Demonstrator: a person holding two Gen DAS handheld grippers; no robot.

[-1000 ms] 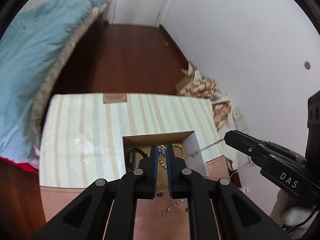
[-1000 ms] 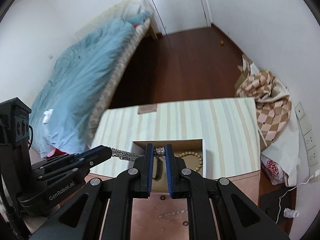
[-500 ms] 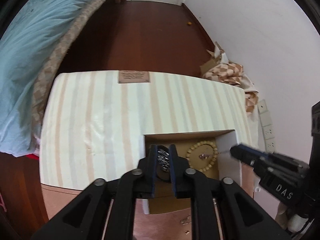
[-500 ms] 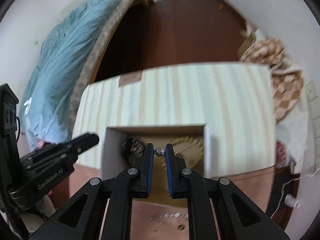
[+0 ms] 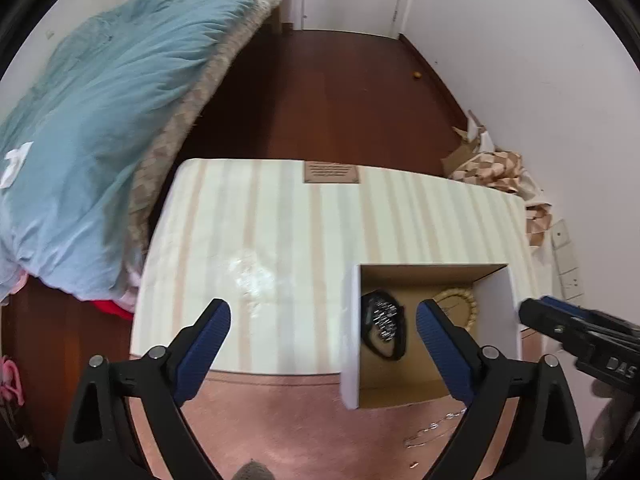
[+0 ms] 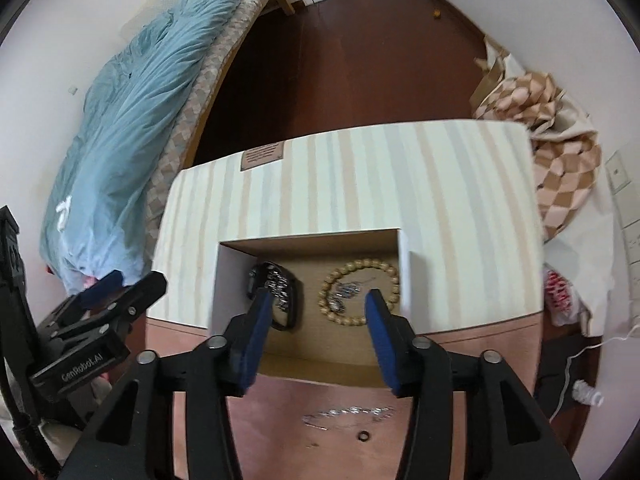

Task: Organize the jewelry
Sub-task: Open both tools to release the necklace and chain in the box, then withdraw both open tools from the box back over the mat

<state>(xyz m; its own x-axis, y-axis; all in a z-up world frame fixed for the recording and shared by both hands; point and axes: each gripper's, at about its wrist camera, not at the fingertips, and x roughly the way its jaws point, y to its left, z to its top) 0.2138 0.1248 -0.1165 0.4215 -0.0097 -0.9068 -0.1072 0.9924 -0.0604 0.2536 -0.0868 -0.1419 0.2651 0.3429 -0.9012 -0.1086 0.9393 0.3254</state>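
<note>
An open cardboard box (image 5: 496, 292) (image 6: 308, 250) sits on the striped cloth. Inside lie a silver chain on a black watch (image 5: 382, 322) (image 6: 280, 284), a wooden bead bracelet (image 6: 360, 292) (image 5: 460, 300) and small silver pieces inside its ring (image 6: 346, 292). My left gripper (image 5: 322, 322) is open and empty, above the cloth just left of the box. My right gripper (image 6: 316, 308) is open and empty, over the box's near edge. A thin silver chain (image 6: 348, 414) (image 5: 436, 426) and a small ring (image 6: 363, 436) lie on the pink surface in front of the box.
The striped cloth (image 5: 280, 216) (image 6: 440, 184) covers a low table. A bed with a blue duvet (image 5: 92, 112) (image 6: 140, 100) is at left. Checkered fabric (image 6: 552, 172) (image 5: 496, 168) lies by the right wall. Dark wooden floor (image 5: 320, 92) lies beyond.
Both grippers were shut on the ends of the silver chain; both have opened and the chain now lies in the box on the watch. Both grippers have pulled back.
</note>
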